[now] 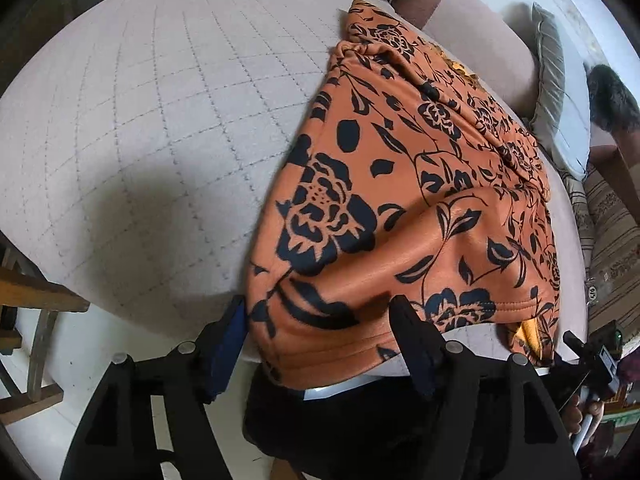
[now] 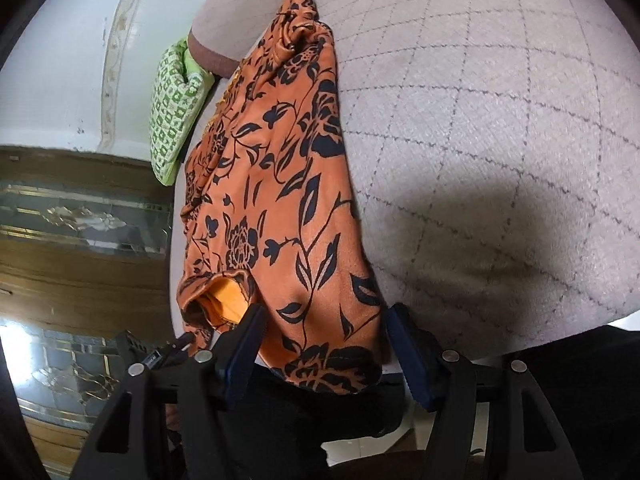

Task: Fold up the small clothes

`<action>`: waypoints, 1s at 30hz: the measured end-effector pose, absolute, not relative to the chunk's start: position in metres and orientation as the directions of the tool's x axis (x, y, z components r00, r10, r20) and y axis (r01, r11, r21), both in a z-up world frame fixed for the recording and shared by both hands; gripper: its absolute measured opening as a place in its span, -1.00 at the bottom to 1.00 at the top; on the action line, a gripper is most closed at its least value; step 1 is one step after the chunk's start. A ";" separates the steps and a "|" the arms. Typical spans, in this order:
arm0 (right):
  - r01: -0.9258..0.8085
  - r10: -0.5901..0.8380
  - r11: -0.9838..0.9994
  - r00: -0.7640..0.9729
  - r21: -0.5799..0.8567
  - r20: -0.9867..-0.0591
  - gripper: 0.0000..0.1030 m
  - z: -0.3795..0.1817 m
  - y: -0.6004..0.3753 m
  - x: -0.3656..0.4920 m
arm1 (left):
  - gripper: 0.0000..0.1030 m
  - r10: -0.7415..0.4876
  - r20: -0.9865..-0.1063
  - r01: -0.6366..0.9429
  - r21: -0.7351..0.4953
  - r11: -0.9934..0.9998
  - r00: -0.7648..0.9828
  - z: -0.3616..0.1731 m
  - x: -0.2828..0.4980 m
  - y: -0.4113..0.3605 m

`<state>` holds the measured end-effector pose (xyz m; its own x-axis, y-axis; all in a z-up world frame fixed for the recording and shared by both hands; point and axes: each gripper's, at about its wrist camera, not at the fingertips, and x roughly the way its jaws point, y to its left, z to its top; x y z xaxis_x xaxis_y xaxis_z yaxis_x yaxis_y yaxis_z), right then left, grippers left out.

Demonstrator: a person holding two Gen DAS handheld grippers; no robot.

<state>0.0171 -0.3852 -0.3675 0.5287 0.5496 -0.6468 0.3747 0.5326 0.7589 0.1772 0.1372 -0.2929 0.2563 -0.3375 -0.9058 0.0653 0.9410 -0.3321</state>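
Across the left wrist view, the orange floral garment [image 1: 400, 184] lies on the quilted bed [image 1: 140, 120], its near hem between the parted jaws of the left hand-held gripper [image 1: 320, 316], ungripped. From the right wrist, the right hand-held gripper [image 2: 324, 320] likewise straddles the hem, open. Next, I judge, both must close before folding.

the garment [image 1: 400, 184] lies on the quilted cushion [image 1: 160, 120], its near hem overhanging the front edge; a pillow [image 2: 176, 108] sits behind.
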 end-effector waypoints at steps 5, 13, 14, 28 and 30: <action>0.367 0.550 0.535 0.532 0.761 -0.644 0.34 -0.369 -0.386 0.017 | -0.23 -0.276 -0.914 0.076 -0.265 0.961 0.297 -0.291 0.177 0.132; 0.358 0.540 0.555 0.531 0.751 -0.653 0.36 -0.367 -0.381 0.020 | -0.79 -0.283 -0.900 0.092 -0.267 0.959 0.333 -0.277 0.174 0.135; 0.356 0.540 0.556 0.532 0.751 -0.653 0.36 -0.367 -0.381 0.020 | -0.79 -0.275 -0.897 0.103 -0.255 0.961 0.345 -0.272 0.173 0.134; 0.348 0.559 0.540 0.532 0.767 -0.635 0.46 -0.369 -0.384 0.021 | -0.51 -0.160 -0.918 0.001 -0.172 0.985 0.363 -0.250 0.174 0.199; 0.350 0.559 0.538 0.533 0.767 -0.635 0.46 -0.369 -0.384 0.022 | 0.51 -0.213 -0.923 -0.024 -0.233 0.972 0.320 -0.263 0.172 0.195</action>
